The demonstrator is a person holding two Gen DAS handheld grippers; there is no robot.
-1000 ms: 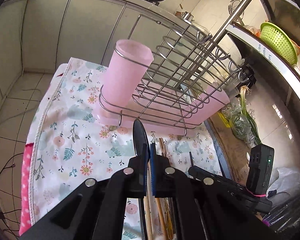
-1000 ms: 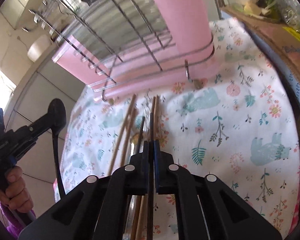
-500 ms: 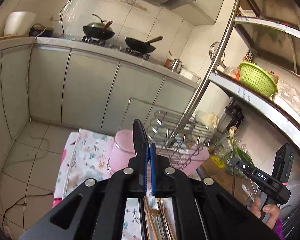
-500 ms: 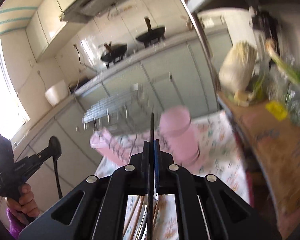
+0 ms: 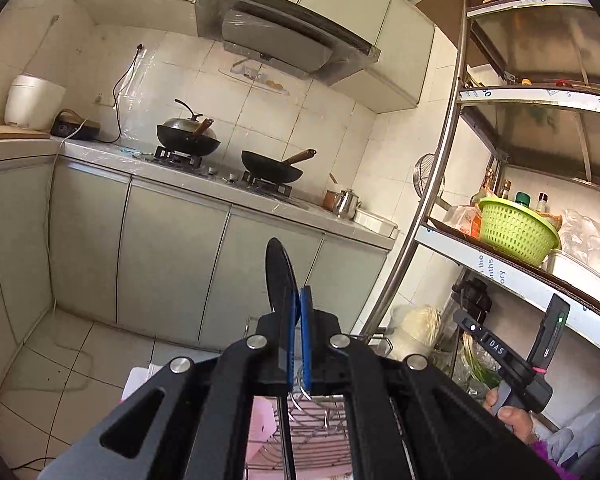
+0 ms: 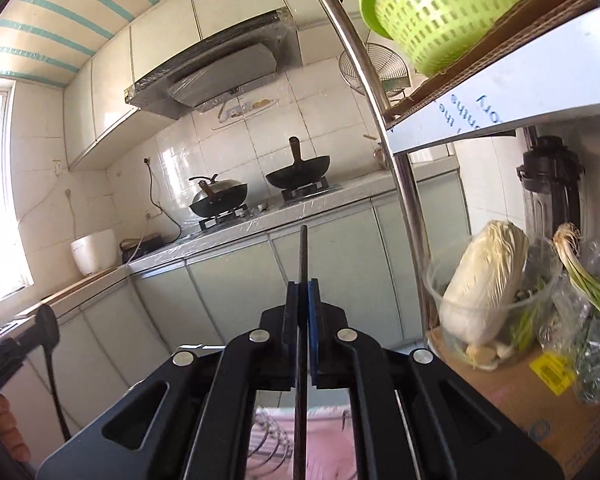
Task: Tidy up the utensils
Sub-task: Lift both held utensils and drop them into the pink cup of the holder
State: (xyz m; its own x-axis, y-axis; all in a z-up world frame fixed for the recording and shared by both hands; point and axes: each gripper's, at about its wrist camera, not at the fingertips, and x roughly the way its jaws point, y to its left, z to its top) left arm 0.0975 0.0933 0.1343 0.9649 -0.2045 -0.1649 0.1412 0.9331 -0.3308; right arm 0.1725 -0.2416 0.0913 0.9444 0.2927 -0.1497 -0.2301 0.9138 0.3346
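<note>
My left gripper (image 5: 296, 308) is shut on a black spoon (image 5: 278, 276). The spoon's bowl stands above the fingertips and its handle runs down between the fingers. My right gripper (image 6: 303, 300) is shut on a thin dark chopstick (image 6: 304, 252) that points up past the pads. Both grippers are held high and nearly level. Below them only a strip of the wire dish rack (image 5: 316, 432) (image 6: 268, 440) and its pink tray (image 5: 260, 436) (image 6: 326, 416) shows. In the right wrist view the black spoon (image 6: 46, 324) appears at the far left, with a hand (image 6: 4, 420) below it.
Straight ahead is a counter with two black woks (image 5: 272, 168) (image 6: 300, 176) over grey cabinet doors. To the right stands a steel shelf post (image 6: 404, 208), with a green basket (image 5: 516, 232), a cabbage in a clear bowl (image 6: 484, 280) and a cardboard box (image 6: 512, 392).
Both grippers rose and tipped up from the floral cloth and rack to face the kitchen wall. The spoon and the chopstick came up with them, still gripped.
</note>
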